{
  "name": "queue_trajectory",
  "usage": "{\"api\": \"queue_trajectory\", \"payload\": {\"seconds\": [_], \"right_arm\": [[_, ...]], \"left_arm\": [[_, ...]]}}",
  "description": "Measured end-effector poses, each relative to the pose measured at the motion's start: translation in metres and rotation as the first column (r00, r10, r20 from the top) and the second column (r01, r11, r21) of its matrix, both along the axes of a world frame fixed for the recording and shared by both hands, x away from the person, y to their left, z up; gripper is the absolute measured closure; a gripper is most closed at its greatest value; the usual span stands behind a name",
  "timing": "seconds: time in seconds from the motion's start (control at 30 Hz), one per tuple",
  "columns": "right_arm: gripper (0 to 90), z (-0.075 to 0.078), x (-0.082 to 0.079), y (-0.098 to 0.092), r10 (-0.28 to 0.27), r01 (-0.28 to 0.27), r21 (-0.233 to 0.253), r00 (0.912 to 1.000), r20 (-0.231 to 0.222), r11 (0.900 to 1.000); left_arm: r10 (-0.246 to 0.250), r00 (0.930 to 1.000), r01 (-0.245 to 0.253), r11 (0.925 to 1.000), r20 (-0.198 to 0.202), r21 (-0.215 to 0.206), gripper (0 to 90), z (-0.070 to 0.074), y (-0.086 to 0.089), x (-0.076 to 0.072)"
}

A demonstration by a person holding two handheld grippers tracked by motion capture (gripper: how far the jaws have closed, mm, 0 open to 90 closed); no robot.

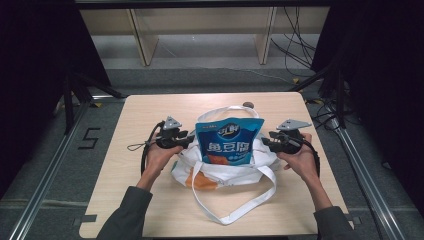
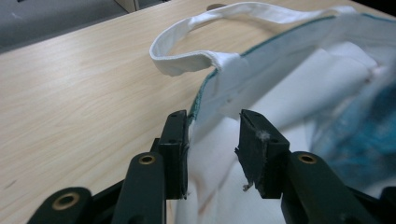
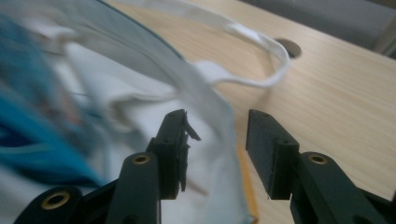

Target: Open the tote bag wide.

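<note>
A white cloth tote bag (image 1: 227, 172) with long straps lies mid-table, a blue snack pouch (image 1: 229, 142) standing in its mouth. Left gripper (image 2: 212, 140) and right gripper (image 3: 217, 144) are open, jaws straddling the bag's rim.

My table (image 1: 150, 115) is pale wood, with a round hole (image 1: 248, 104) at its far edge. Beyond it the grey floor runs to a wooden shelf (image 1: 200, 30), and black cables (image 1: 295, 45) trail down at far right. A black "5" (image 1: 88, 138) is marked on the floor at left
</note>
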State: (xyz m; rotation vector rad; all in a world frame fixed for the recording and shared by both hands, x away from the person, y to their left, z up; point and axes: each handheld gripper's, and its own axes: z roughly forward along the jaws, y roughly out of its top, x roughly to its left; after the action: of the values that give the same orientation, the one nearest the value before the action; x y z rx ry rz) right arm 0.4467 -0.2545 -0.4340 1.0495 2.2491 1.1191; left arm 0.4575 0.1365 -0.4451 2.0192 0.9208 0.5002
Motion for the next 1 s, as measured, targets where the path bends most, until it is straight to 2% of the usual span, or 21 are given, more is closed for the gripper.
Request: {"api": "queue_trajectory", "payload": {"seconds": [0.07,0.17,0.23,0.27,0.3,0.33,0.4,0.43,0.5,0.53,0.6,0.63,0.67,0.7,0.8,0.83,0.87,0.9,0.93,0.97,1.0], "right_arm": [[61.9,0.009,-0.026,0.009,0.080,-0.079,0.011,0.9959,-0.042,0.997],[67.8,0.007,-0.038,0.017,0.143,-0.142,0.021,0.9882,-0.055,0.990],[77.5,0.003,-0.049,0.028,0.205,-0.204,0.023,0.9754,-0.081,0.979],[84.7,0.000,-0.053,0.033,0.239,-0.239,0.010,0.9680,-0.078,0.971],[90.0,-0.008,-0.060,0.043,0.303,-0.307,-0.038,0.9481,-0.098,0.951],[90.0,-0.013,-0.062,0.048,0.305,-0.315,-0.075,0.9455,-0.114,0.946],[90.0,-0.019,-0.063,0.051,0.302,-0.314,-0.096,0.9455,-0.121,0.945],[90.0,-0.026,-0.063,0.053,0.297,-0.312,-0.115,0.9453,-0.136,0.943],[90.0,-0.044,-0.064,0.057,0.288,-0.321,-0.165,0.9380,-0.192,0.933],[90.0,-0.055,-0.064,0.060,0.268,-0.307,-0.190,0.9408,-0.208,0.932],[90.0,-0.062,-0.065,0.062,0.262,-0.303,-0.169,0.9376,-0.228,0.938],[90.0,-0.060,-0.065,0.061,0.282,-0.326,-0.173,0.9297,-0.237,0.930],[90.0,-0.061,-0.065,0.061,0.277,-0.321,-0.174,0.9319,-0.234,0.931],[90.0,-0.060,-0.067,0.063,0.221,-0.267,-0.192,0.9480,-0.229,0.944],[82.6,-0.048,-0.067,0.058,0.233,-0.271,-0.191,0.9518,-0.200,0.944],[80.6,-0.041,-0.065,0.054,0.257,-0.279,-0.163,0.9554,-0.146,0.946],[79.3,-0.019,-0.061,0.040,0.262,-0.267,-0.110,0.9631,-0.062,0.957],[78.2,-0.010,-0.059,0.033,0.233,-0.234,-0.093,0.9723,-0.022,0.968],[77.2,-0.002,-0.055,0.025,0.191,-0.187,-0.082,0.9811,0.033,0.979],[77.2,0.003,-0.051,0.018,0.141,-0.135,-0.079,0.9871,0.076,0.988],[77.2,0.003,-0.051,0.018,0.141,-0.135,-0.079,0.9871,0.076,0.988]], "left_arm": [[-0.027,0.9994,0.027,0.9996,-0.023,-0.002,67.8,0.000,-0.001,-0.014],[-0.084,0.9951,0.085,0.9963,-0.053,0.016,69.8,-0.005,-0.006,-0.032],[-0.115,0.9906,0.117,0.9928,-0.074,0.024,75.8,-0.011,-0.010,-0.044],[-0.126,0.9893,0.131,0.9899,-0.074,0.055,79.2,-0.016,-0.012,-0.049],[-0.157,0.9834,0.168,0.9769,-0.091,0.132,82.2,-0.029,-0.014,-0.057],[-0.161,0.9799,0.177,0.9748,-0.117,0.136,83.7,-0.039,-0.015,-0.059],[-0.166,0.9785,0.182,0.9739,-0.122,0.135,85.4,-0.047,-0.014,-0.060],[-0.146,0.9782,0.164,0.9794,-0.148,0.118,87.0,-0.055,-0.015,-0.061],[-0.143,0.9789,0.163,0.9773,-0.146,0.136,88.4,-0.061,-0.018,-0.061],[-0.157,0.9788,0.177,0.9710,-0.131,0.160,88.7,-0.061,-0.018,-0.059],[-0.146,0.9802,0.166,0.9738,-0.134,0.155,89.1,-0.063,-0.020,-0.060],[-0.144,0.9803,0.164,0.9749,-0.135,0.150,89.1,-0.063,-0.020,-0.060],[-0.146,0.9796,0.166,0.9751,-0.138,0.147,89.0,-0.062,-0.019,-0.060],[-0.147,0.9795,0.166,0.9761,-0.138,0.141,86.8,-0.061,-0.018,-0.059],[-0.134,0.9866,0.146,0.9807,-0.093,0.131,80.1,-0.047,-0.011,-0.059],[-0.124,0.9900,0.131,0.9850,-0.067,0.112,79.5,-0.040,-0.007,-0.058],[-0.109,0.9933,0.112,0.9904,-0.040,0.081,78.8,-0.032,-0.004,-0.057],[-0.083,0.9965,0.083,0.9957,0.010,0.041,78.0,-0.016,0.003,-0.052],[-0.062,0.9971,0.061,0.9975,0.043,0.036,77.9,-0.010,0.006,-0.049],[-0.040,0.9972,0.038,0.9987,0.064,0.033,78.0,-0.006,0.008,-0.044],[-0.040,0.9972,0.038,0.9987,0.064,0.033,78.0,-0.006,0.008,-0.044]]}}
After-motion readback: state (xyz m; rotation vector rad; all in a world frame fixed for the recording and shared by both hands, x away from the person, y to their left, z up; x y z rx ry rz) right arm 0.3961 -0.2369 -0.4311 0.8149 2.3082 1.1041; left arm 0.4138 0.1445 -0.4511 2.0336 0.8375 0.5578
